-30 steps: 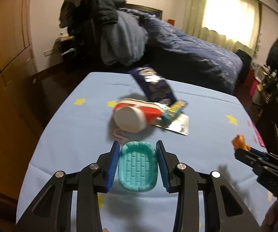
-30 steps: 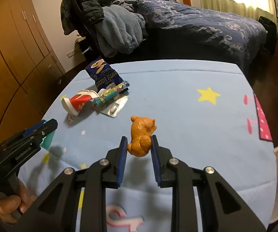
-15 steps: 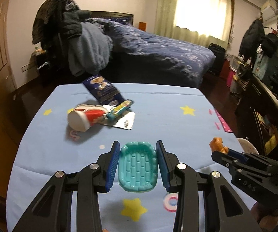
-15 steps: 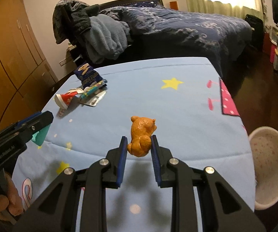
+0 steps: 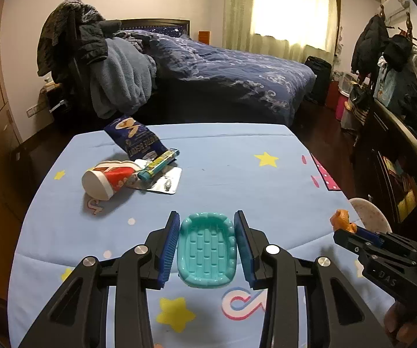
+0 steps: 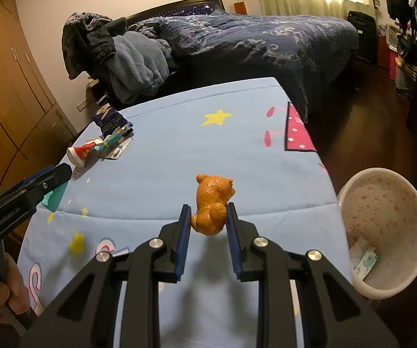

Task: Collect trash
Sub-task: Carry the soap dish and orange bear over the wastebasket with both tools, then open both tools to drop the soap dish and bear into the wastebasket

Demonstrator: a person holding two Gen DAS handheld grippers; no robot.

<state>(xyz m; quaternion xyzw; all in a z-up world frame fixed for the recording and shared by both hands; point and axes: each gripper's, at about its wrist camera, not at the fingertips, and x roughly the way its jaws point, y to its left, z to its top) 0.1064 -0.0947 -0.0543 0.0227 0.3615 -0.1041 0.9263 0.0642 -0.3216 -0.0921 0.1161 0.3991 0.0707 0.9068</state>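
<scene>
My left gripper (image 5: 206,226) is shut on a teal soap dish (image 5: 206,250) and holds it above the blue table cloth (image 5: 237,174). My right gripper (image 6: 209,213) is shut on an orange bear figure (image 6: 212,203) near the table's right edge; it also shows in the left wrist view (image 5: 342,220). Trash lies in a pile at the far left: a dark blue snack bag (image 5: 134,140), a red paper cup (image 5: 108,178) on its side, a small colourful wrapper (image 5: 159,163) and a silver blister pack (image 5: 165,182). A white bin (image 6: 382,232) stands by the table's right edge.
The bin holds a few scraps of paper (image 6: 363,258). A bed with a dark blue cover (image 5: 237,66) and a chair piled with clothes (image 5: 98,58) stand beyond the table. A wooden wardrobe (image 6: 5,87) is on the left, dark shelves (image 5: 397,159) on the right.
Both grippers have drawn back and to the right with their objects. The trash pile is now farther off to the left, and the white bin has come into the right wrist view.
</scene>
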